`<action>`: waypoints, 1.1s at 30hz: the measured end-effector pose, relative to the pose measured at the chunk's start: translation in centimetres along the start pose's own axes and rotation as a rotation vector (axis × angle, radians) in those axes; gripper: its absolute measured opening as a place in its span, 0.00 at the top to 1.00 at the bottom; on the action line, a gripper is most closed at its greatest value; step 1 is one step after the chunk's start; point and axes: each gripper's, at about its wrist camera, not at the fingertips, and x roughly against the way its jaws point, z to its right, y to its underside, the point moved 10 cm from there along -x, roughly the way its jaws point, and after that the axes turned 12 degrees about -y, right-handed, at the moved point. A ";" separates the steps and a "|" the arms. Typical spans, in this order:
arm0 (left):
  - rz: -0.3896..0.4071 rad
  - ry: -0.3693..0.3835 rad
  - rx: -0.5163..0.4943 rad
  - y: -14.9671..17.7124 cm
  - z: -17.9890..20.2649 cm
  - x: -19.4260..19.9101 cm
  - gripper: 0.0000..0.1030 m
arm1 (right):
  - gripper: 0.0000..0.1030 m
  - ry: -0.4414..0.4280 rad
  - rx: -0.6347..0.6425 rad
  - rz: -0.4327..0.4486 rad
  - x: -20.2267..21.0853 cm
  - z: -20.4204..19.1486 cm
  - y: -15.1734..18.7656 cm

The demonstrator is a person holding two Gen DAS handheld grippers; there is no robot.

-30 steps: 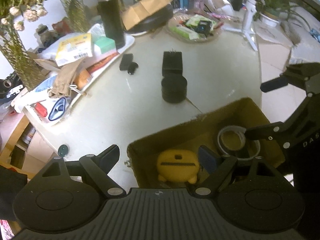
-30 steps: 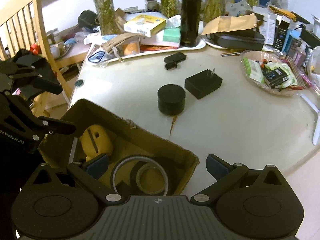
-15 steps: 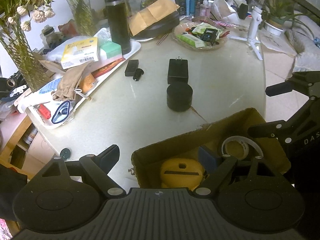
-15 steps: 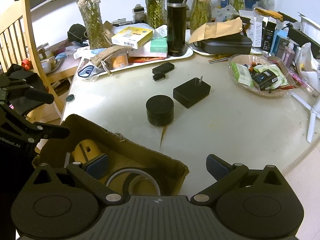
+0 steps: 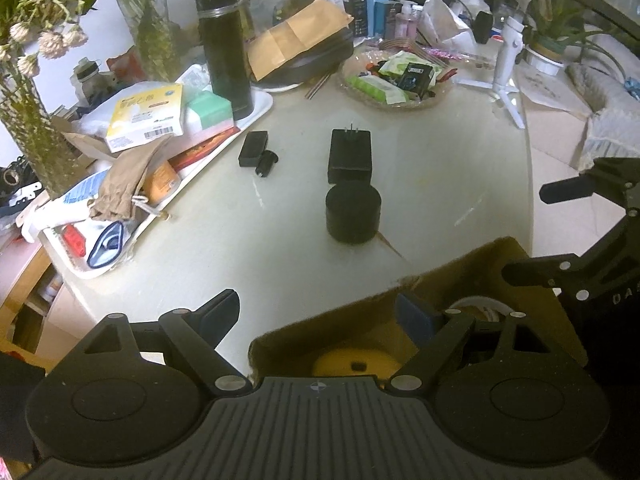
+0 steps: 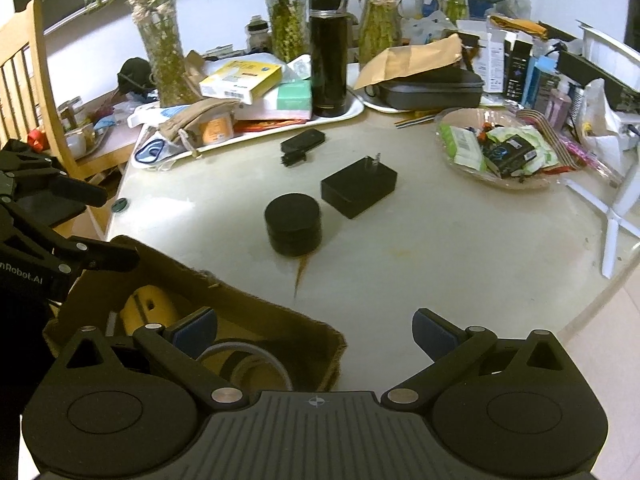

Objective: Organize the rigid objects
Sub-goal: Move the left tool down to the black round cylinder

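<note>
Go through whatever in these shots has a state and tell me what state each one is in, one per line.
Left claw: open, empty.
Right claw: open, empty.
Cardboard box: open-topped, holding a yellow object and tape rolls.
Black round container: upright on the table, lid on.
Black power adapter: lying flat, unplugged, prongs out.
Black flask: upright, capped.

The yellow object (image 5: 352, 362) in the cardboard box (image 5: 460, 276) is half hidden behind the gripper body. The tape roll (image 6: 244, 364) shows only partly; print on the bowl's packets (image 6: 508, 152) is unreadable
</note>
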 end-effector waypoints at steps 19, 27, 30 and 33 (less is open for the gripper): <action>0.041 0.052 -0.038 -3.3 2.4 -5.6 0.17 | 0.00 0.036 -0.027 0.022 0.1 1.3 0.3; 0.044 0.066 -0.056 -4.6 3.6 -8.6 0.17 | 0.00 0.033 -0.046 0.028 0.0 1.6 0.3; 0.033 0.068 -0.058 -4.9 4.1 -9.7 0.17 | 0.00 0.035 -0.050 0.026 -0.1 1.6 0.3; 0.020 0.076 -0.058 -5.2 4.6 -10.7 0.18 | 0.00 0.035 -0.049 0.020 -0.3 1.6 0.4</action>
